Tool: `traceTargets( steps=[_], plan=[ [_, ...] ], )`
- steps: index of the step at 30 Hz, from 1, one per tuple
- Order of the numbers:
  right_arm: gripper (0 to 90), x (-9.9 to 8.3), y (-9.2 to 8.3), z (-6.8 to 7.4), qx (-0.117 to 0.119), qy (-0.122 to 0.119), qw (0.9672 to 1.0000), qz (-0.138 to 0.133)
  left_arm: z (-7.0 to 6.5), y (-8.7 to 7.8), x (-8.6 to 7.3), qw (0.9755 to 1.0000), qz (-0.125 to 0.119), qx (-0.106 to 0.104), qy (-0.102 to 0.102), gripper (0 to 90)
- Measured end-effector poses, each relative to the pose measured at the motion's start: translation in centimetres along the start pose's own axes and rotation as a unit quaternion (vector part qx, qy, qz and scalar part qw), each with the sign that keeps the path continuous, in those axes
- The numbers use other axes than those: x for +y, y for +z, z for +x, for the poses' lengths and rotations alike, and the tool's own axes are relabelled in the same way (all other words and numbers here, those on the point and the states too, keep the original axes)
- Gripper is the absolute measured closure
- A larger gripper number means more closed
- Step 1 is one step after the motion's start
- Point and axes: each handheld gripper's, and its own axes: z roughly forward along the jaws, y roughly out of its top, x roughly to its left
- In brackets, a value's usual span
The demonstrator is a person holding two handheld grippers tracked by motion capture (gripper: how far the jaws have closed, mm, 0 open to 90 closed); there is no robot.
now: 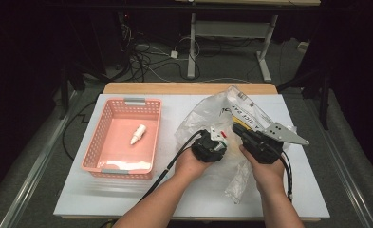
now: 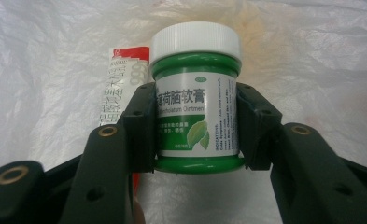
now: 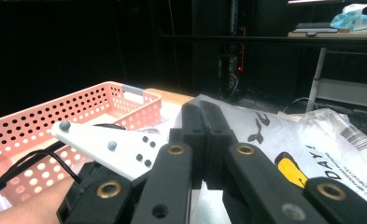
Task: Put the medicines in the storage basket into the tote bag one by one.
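A green ointment jar (image 2: 196, 88) with a white cap sits upright between the black jaws of my left gripper (image 2: 196, 128), and their pads press its label on both sides. Behind it a red and white box (image 2: 123, 79) lies on a crinkled clear plastic bag (image 2: 312, 70). From above, the left gripper (image 1: 211, 144) hangs over the bag (image 1: 208, 110) at the table's middle. Just to its right my right gripper (image 1: 241, 129) points away over the bag (image 3: 312, 135). Its jaws (image 3: 203, 112) are shut together; whether a fold of the bag is pinched between them I cannot tell.
A pink perforated basket (image 1: 127, 101) stands on the left of the white table top (image 1: 75, 190), holding a small white bottle (image 1: 137, 134). The same basket (image 3: 55, 121) appears left of the right gripper. Cables and desk legs lie on the floor beyond the far edge.
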Motion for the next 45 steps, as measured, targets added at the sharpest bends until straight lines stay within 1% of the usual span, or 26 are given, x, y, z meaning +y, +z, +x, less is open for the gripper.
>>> traceTargets(
  steps=[4, 8, 10, 11, 14, 15, 16, 17, 18, 19, 20, 22, 23, 24, 25, 26, 27, 28, 30, 31, 33, 36, 39, 40, 43, 45],
  plan=[
    [90.0, 0.0, 0.0, -0.1, -0.002, 0.004, 1.0000, 0.000, 0.0, 0.5, 0.1, 0.9999, -0.007, 0.006, -0.006, 53.5],
    [90.0, -0.1, 0.0, -0.1, -0.002, 0.002, 1.0000, 0.003, 0.1, 0.9, 0.0, 0.9999, 0.000, -0.006, -0.011, 53.5],
    [90.0, -0.1, 0.0, -0.1, -0.002, 0.002, 1.0000, 0.003, 0.0, 1.0, 0.0, 0.9999, 0.004, -0.010, -0.007, 53.4],
    [90.0, -0.1, 0.0, -0.2, -0.002, 0.002, 1.0000, 0.003, -0.1, 1.0, 0.0, 0.9999, 0.002, -0.013, -0.009, 53.1],
    [90.0, -0.1, 0.0, -0.1, -0.001, 0.003, 1.0000, 0.002, 0.0, 0.8, 0.0, 0.9995, -0.003, -0.027, -0.014, 45.3],
    [90.0, -0.1, 0.0, -0.2, -0.001, 0.002, 1.0000, 0.002, -0.1, 0.7, 0.1, 0.9993, -0.009, -0.031, -0.019, 42.6],
    [90.0, -0.1, 0.0, -0.1, -0.002, 0.003, 1.0000, 0.002, -0.1, 0.5, 0.1, 0.9990, -0.010, -0.037, -0.021, 41.4],
    [90.0, -0.1, 0.0, -0.1, -0.001, 0.003, 1.0000, 0.003, -0.1, 0.2, 0.1, 0.9991, -0.010, -0.037, -0.015, 41.1],
    [90.0, -0.1, 0.0, -0.1, -0.001, 0.002, 1.0000, 0.002, -0.3, 0.0, 0.1, 0.9989, -0.014, -0.041, -0.018, 38.2],
    [90.0, -0.1, 0.0, -0.1, -0.001, 0.001, 1.0000, 0.003, -0.4, -0.2, 0.1, 0.9986, -0.015, -0.045, -0.023, 37.6],
    [90.0, -0.1, 0.0, -0.1, -0.001, 0.002, 1.0000, 0.003, -0.5, -0.4, 0.0, 0.9986, -0.017, -0.046, -0.022, 37.5],
    [90.0, -0.1, 0.0, -0.1, -0.001, 0.001, 1.0000, 0.003, -0.5, -0.9, -0.1, 0.9980, -0.019, -0.058, -0.018, 35.3],
    [90.0, -0.1, 0.0, -0.1, -0.001, 0.001, 1.0000, 0.003, -0.6, -1.1, -0.3, 0.9978, -0.020, -0.060, -0.018, 34.8],
    [90.0, -0.1, 0.0, -0.1, -0.001, 0.001, 1.0000, 0.003, -0.6, -1.4, -0.4, 0.9973, -0.023, -0.067, -0.020, 33.4],
    [90.0, -0.1, 0.0, -0.1, -0.001, 0.001, 1.0000, 0.002, -0.6, -1.7, -0.5, 0.9973, -0.026, -0.066, -0.019, 32.4],
    [90.0, -0.1, 0.0, -0.1, -0.001, 0.001, 1.0000, 0.002, -0.6, -1.9, -0.7, 0.9966, -0.029, -0.074, -0.021, 32.3],
    [90.0, -0.1, 0.0, -0.1, -0.002, 0.002, 1.0000, 0.002, -0.6, -2.3, -0.9, 0.9956, -0.032, -0.083, -0.028, 30.1],
    [90.0, -0.1, 0.0, -0.1, -0.002, 0.001, 1.0000, 0.003, -0.7, -2.5, -1.0, 0.9953, -0.033, -0.087, -0.029, 28.0],
    [90.0, -0.1, 0.0, 0.0, -0.002, 0.003, 1.0000, 0.002, -0.8, -3.1, -1.2, 0.9949, -0.038, -0.088, -0.030, 25.4],
    [90.0, -0.1, 0.0, 0.0, -0.002, 0.003, 1.0000, 0.002, -0.9, -3.4, -1.4, 0.9950, -0.040, -0.088, -0.026, 25.3],
    [90.0, -0.1, 0.0, 0.0, -0.002, 0.002, 1.0000, 0.001, -1.0, -4.0, -1.8, 0.9947, -0.041, -0.089, -0.030, 21.0],
    [90.0, 0.0, -0.1, -0.1, -0.002, 0.002, 1.0000, 0.001, -1.2, -4.8, -2.4, 0.9946, -0.041, -0.091, -0.029, 15.4],
    [90.0, 0.0, -0.1, -0.1, -0.002, 0.002, 1.0000, 0.001, -1.4, -5.6, -3.0, 0.9943, -0.044, -0.094, -0.025, 13.6],
    [90.0, 0.0, -0.1, -0.1, -0.002, 0.001, 1.0000, 0.000, -1.4, -5.8, -3.2, 0.9945, -0.040, -0.095, -0.021, 10.8],
    [90.0, 0.0, -0.2, 0.0, -0.003, 0.002, 1.0000, -0.001, -1.7, -6.6, -3.8, 0.9942, -0.044, -0.097, -0.020, 7.5],
    [90.0, 0.1, -0.2, -0.1, -0.004, 0.001, 1.0000, -0.001, -1.8, -7.1, -4.3, 0.9940, -0.040, -0.100, -0.018, 3.7]
  ],
)
